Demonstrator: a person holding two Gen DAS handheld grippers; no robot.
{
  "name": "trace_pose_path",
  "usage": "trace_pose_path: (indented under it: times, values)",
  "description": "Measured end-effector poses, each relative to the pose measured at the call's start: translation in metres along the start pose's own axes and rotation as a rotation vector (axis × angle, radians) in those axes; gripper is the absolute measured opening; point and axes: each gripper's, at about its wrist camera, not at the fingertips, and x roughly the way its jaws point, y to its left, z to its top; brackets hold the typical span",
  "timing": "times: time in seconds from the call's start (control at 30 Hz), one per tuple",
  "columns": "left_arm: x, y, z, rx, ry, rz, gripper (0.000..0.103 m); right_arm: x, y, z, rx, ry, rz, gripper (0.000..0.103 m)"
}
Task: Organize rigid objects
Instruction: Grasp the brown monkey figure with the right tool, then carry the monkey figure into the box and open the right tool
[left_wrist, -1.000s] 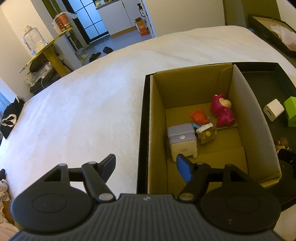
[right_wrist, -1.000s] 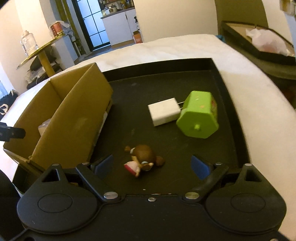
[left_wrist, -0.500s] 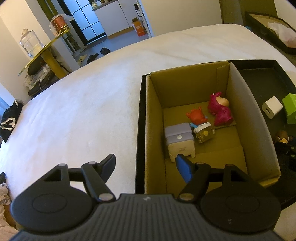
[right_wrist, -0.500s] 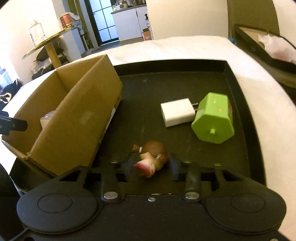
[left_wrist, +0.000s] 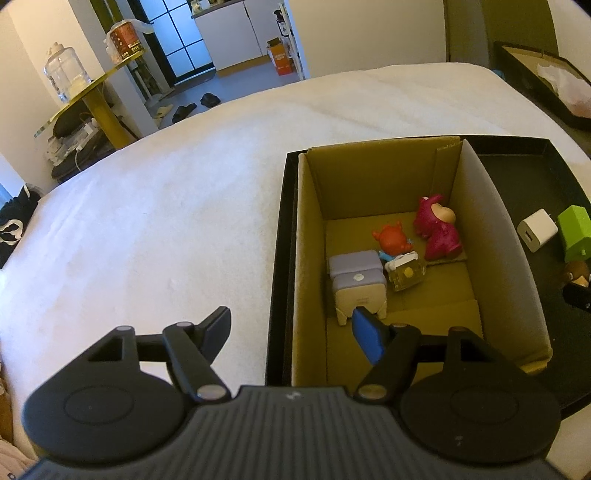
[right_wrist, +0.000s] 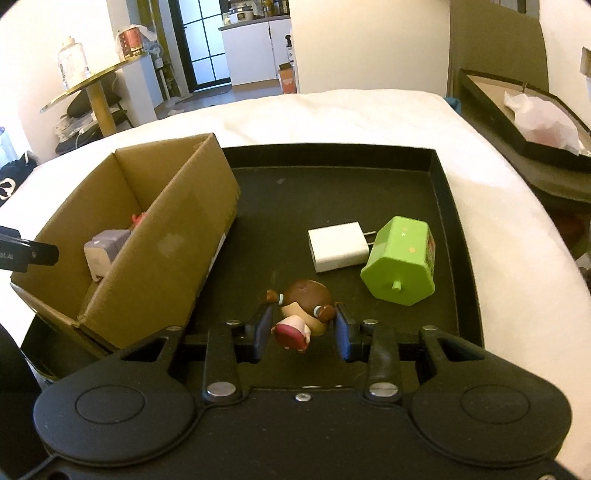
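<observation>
Doll figure (right_wrist: 301, 314) sits between my right gripper (right_wrist: 301, 332) fingers, brown head pointing away, pink body toward my palm. Blue pads (right_wrist: 263, 330) narrowed to either side of its head; contact looks made, grip across the head probably because it is the widest firm part. Just beyond the fingertips: white charger (right_wrist: 338, 246) touching the green box (right_wrist: 400, 266), both on the black tray (right_wrist: 458, 236). Off to the left, cardboard box (right_wrist: 177, 236), likely destination. My left gripper (left_wrist: 291, 325) spread wide, holding nothing, straddling that box's near-left wall, toys ahead of its fingers.
</observation>
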Motion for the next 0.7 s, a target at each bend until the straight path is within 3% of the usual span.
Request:
trace_pose_path:
  times: [0.53,0.63,0.7]
  values:
    - [-0.004,0.005,-0.003,-0.026,-0.042,-0.023,0.067,-0.023,0.023,0.039,-0.071,-0.069,-0.016,0.036]
    - [-0.005,0.007,-0.003,-0.040,-0.054,-0.047,0.056,-0.026,0.031,0.047,-0.094,-0.082,-0.011,0.036]
    - [-0.004,0.008,-0.004,-0.045,-0.051,-0.061,0.035,-0.028,0.038,0.053,-0.112,-0.092,-0.007,0.036]
